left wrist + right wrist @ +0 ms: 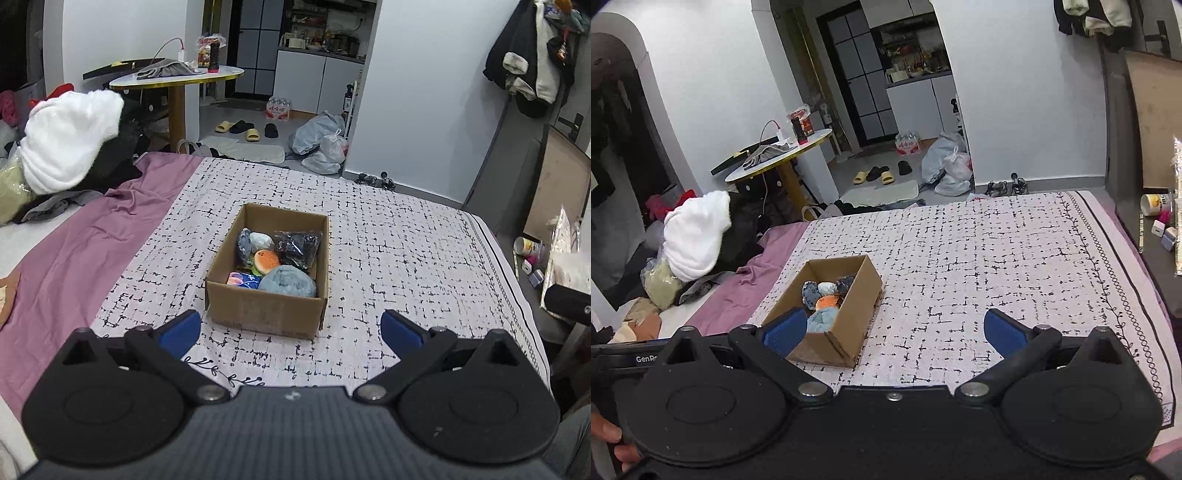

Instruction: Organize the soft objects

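Blocking box [827, 317] corner: right gripper [894, 332] finger [785, 334] | contents partly hidden

Black tool [291, 328], seemingly blue pads [181, 330]

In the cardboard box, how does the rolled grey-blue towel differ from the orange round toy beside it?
The rolled grey-blue towel is plain and dull in colour; the orange round toy is bright, with dark spots and a pale edge. The towel looks larger than the toy. The towel lies against the box wall nearest the left gripper, while the toy sits behind it, nearer the middle. Both lie inside the cardboard box, touching each other.
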